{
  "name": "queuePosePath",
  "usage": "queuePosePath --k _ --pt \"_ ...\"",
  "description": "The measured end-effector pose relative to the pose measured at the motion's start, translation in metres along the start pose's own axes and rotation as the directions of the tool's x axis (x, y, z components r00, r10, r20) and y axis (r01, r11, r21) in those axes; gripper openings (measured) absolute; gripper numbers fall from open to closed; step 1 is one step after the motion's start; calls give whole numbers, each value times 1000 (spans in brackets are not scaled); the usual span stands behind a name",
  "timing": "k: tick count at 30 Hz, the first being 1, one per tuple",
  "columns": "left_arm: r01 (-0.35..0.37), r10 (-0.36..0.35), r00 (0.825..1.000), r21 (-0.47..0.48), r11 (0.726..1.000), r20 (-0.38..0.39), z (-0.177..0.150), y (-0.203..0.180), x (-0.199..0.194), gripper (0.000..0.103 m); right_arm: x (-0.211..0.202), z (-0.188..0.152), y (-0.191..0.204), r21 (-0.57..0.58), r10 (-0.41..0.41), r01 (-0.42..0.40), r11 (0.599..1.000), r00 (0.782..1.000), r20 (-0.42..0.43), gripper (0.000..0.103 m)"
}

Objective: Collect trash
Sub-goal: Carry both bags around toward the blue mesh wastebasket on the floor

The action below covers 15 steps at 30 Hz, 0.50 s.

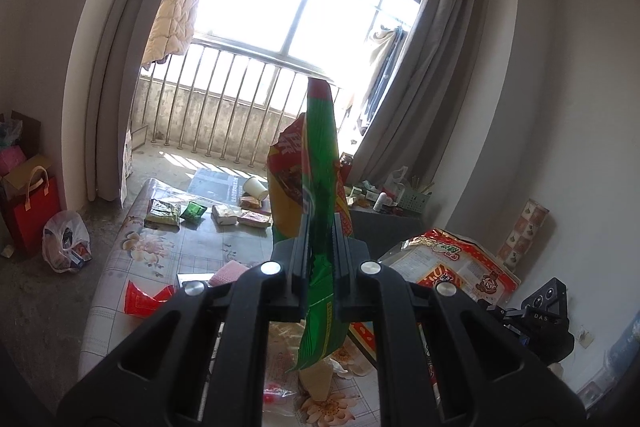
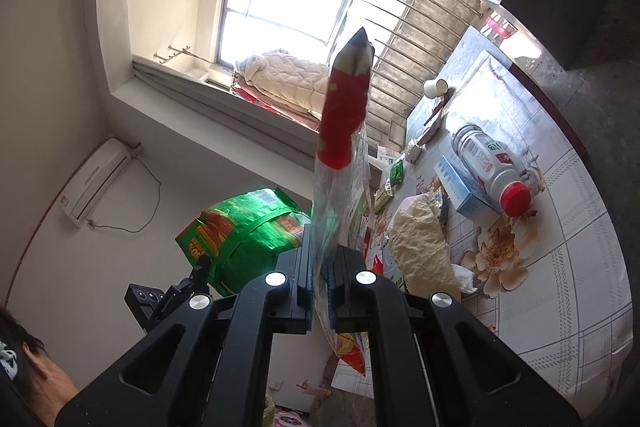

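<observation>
Green and crinkly, the snack bag (image 1: 320,163) stands up between the jaws of the left gripper (image 1: 320,247), which is squeezed tight on it, high above the flowered table (image 1: 160,255). The right gripper (image 2: 320,267) pinches a clear and red wrapper (image 2: 340,131) the same way. Both bags look very light, thin and floppy, and probably a bit slippery, so a firm pinch on a flat part near the edge seems best. More wrappers (image 1: 162,214), a paper cup (image 1: 256,187) and a bottle (image 2: 492,167) lie on the table.
</observation>
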<state>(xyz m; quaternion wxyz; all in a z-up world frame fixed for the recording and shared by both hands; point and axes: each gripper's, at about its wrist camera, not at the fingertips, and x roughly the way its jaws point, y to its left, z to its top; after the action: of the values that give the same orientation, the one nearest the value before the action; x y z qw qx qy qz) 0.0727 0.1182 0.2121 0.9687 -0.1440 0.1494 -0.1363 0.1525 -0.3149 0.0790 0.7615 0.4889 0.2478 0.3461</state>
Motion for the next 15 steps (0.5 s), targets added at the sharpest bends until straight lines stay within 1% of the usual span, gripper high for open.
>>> queuePosePath --k 4,9,15 --pt "18 -17 1000 29 999 -16 3 -20 19 8 -15 15 -7 5 -9 9 1000 999 36 6" --pt "59 -57 998 64 996 -38 8 -50 46 8 -40 33 -16 14 -29 27 1000 996 89 6" --pt "128 -120 990 102 987 -80 6 -94 83 8 -79 50 -27 28 -64 60 998 983 173 6"
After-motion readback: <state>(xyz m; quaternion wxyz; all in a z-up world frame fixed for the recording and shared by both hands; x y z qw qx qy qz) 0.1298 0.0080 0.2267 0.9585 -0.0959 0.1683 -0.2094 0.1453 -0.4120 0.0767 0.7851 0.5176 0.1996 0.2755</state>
